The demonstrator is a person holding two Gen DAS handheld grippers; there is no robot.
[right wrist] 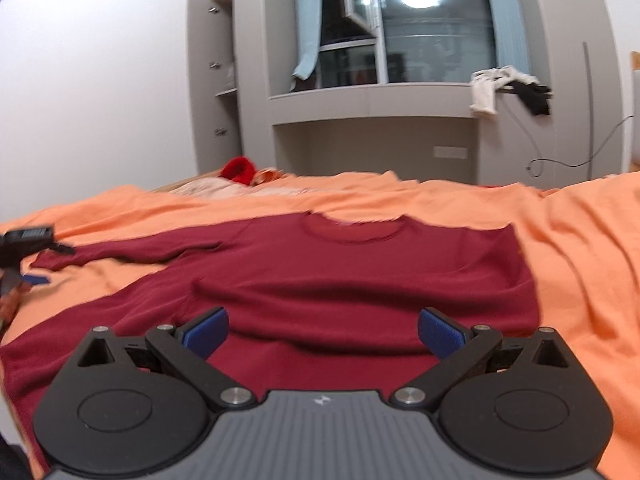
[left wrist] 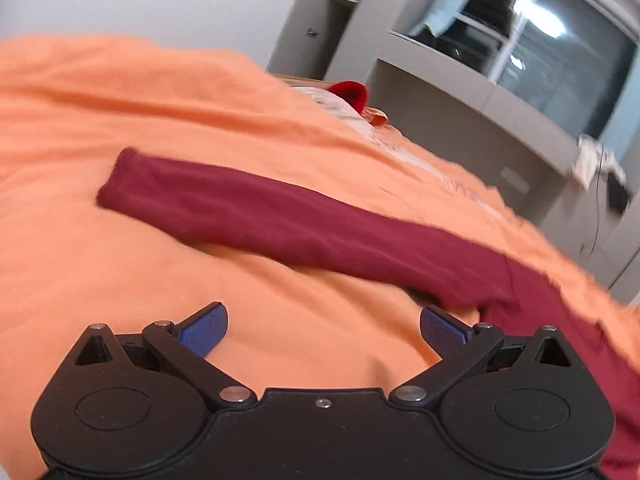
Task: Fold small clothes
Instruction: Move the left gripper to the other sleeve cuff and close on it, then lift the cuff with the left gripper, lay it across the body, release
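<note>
The left gripper (left wrist: pixel 323 330) has its blue-padded fingers spread wide with nothing between them, hovering over the orange bedsheet (left wrist: pixel 120 260); the right gripper (right wrist: pixel 323 330) is likewise spread and empty, above the lower body of the maroon sweater (right wrist: pixel 360 280). Only the right wrist view shows the whole garment: it lies flat on the sheet, neckline toward 12 o'clock, one sleeve folded across the chest, the other sleeve (right wrist: pixel 132 254) stretched out toward 9 o'clock; at the 9 o'clock edge part of the left gripper is visible beside that sleeve's cuff. The left wrist view shows only that outstretched sleeve, running from 10 o'clock down to 4 o'clock, cuff at the far end. Both views show a bright red item (right wrist: pixel 239 170) at the bed's far side and the window (right wrist: pixel 432 20) beyond; white and black clothes (right wrist: pixel 508 88) on the ledge are clear only from the right.
</note>
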